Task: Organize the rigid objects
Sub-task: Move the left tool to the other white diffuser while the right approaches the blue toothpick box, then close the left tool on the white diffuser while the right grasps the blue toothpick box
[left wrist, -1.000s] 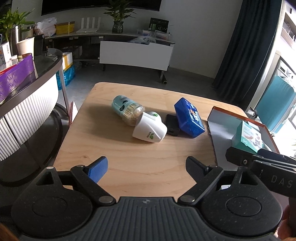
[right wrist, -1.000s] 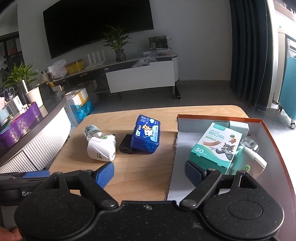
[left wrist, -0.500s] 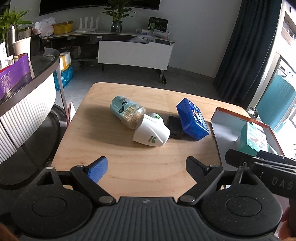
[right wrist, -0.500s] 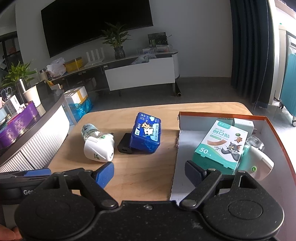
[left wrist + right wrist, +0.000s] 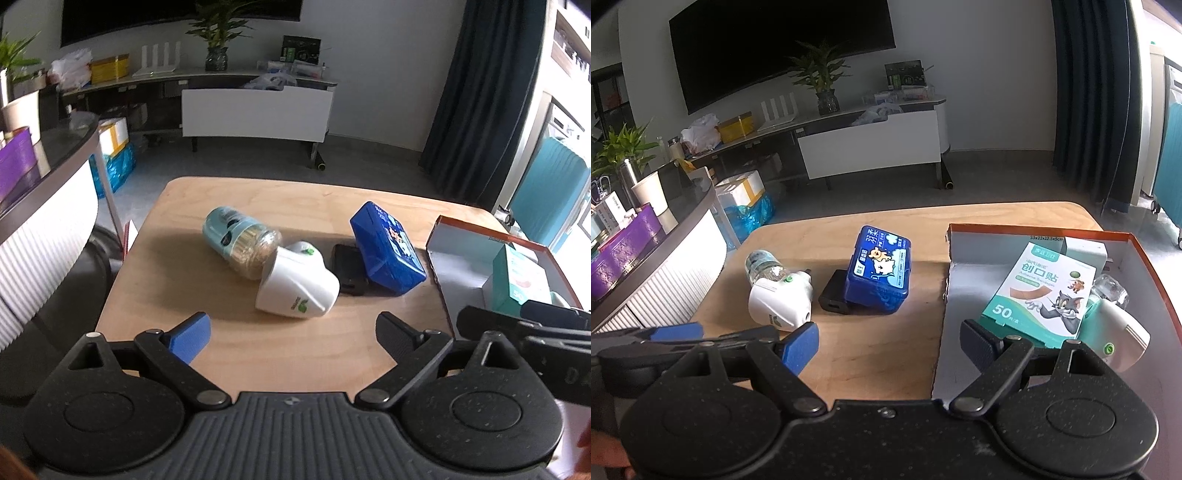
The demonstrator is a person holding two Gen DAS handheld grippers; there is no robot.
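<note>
Wooden table, one jar, one blue case, one tray

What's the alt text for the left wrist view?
Open left gripper hovers empty over a wooden table, facing a white plug-in device, a clear jar, a blue case and a black adapter; an open box sits right.

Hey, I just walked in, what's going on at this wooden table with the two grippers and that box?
A person is tidying small items into the orange-edged box with two handheld grippers. The left gripper, whose jaws have just been opening, is empty and faces the white plug-in device. The right gripper is open and empty too. The blue case and black adapter are on the table; a bandage box is already inside.
</note>
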